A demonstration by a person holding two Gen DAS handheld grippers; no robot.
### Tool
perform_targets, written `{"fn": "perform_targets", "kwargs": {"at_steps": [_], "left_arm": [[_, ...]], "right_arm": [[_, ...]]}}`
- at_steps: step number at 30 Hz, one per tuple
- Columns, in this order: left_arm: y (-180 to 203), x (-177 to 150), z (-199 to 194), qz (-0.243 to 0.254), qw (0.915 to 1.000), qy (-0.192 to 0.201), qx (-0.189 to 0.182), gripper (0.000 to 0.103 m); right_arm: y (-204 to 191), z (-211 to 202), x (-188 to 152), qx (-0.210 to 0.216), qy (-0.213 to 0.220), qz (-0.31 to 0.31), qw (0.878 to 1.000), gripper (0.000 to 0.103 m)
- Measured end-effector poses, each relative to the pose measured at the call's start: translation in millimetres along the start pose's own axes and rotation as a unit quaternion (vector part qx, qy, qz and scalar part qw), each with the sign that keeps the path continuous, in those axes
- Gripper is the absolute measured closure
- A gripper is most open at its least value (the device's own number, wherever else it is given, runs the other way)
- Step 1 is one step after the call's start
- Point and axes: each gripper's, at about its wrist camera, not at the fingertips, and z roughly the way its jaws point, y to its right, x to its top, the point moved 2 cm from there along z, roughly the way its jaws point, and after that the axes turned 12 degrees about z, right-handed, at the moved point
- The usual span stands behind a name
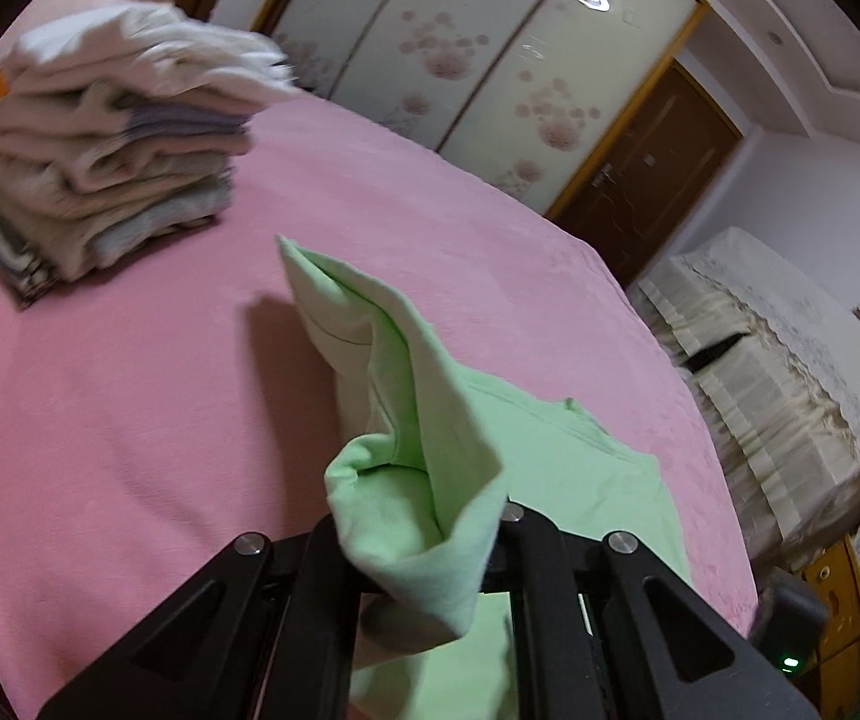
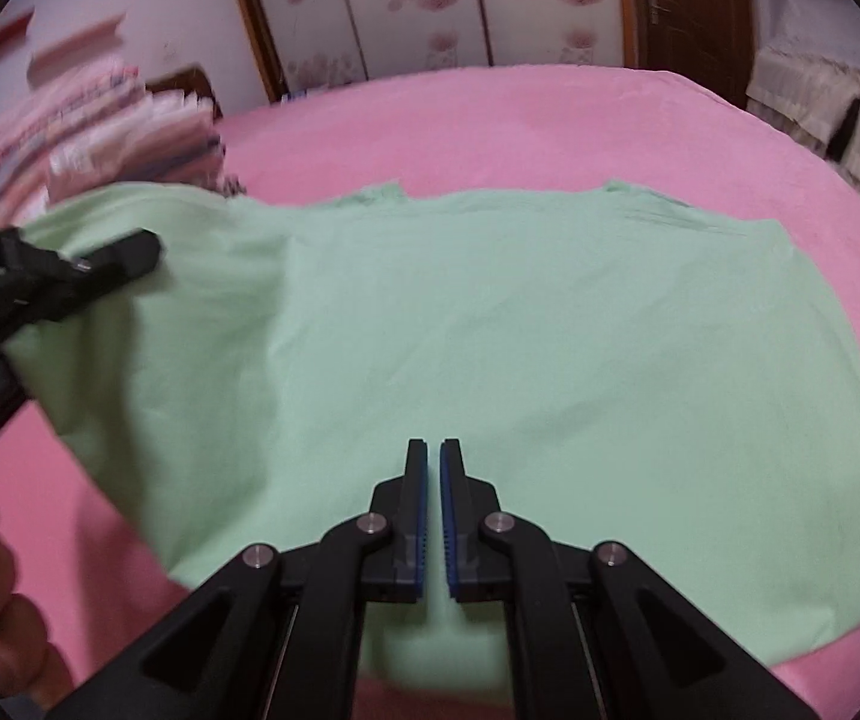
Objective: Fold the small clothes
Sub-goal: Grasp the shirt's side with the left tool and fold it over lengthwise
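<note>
Now you are pinching the left edge of the green garment (image 2: 490,324) with the left gripper (image 1: 423,546), fingers clamped on a bunched fold and lifting it off the pink bed (image 1: 129,420), probably to carry it across. The right gripper (image 2: 433,516) is hovering over the near hem at 6 o'clock, fingers together and holding nothing. The folded stack (image 1: 111,162) is sitting well apart at 10 o'clock, leaving open bed toward 3 o'clock.
</note>
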Motion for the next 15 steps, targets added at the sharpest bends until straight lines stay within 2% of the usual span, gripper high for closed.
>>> {"fn": "perform_targets", "kwargs": {"at_steps": [5,11,15], "left_arm": [[58,7,11,0.049,0.9987,-0.003,-0.016,0.097],[133,0,34,0.094,0.9942,-0.015,-0.050,0.097],[197,-19,55,0.148,0.9851,-0.030,-0.082,0.097]], "right_arm": [[33,-39,7,0.005,0.032,0.034,0.999,0.099],[96,-74,4,-0.016,0.054,0.095,0.994,0.099],[146,-95,-3,-0.027,0.063,0.147,0.987,0.099]]}}
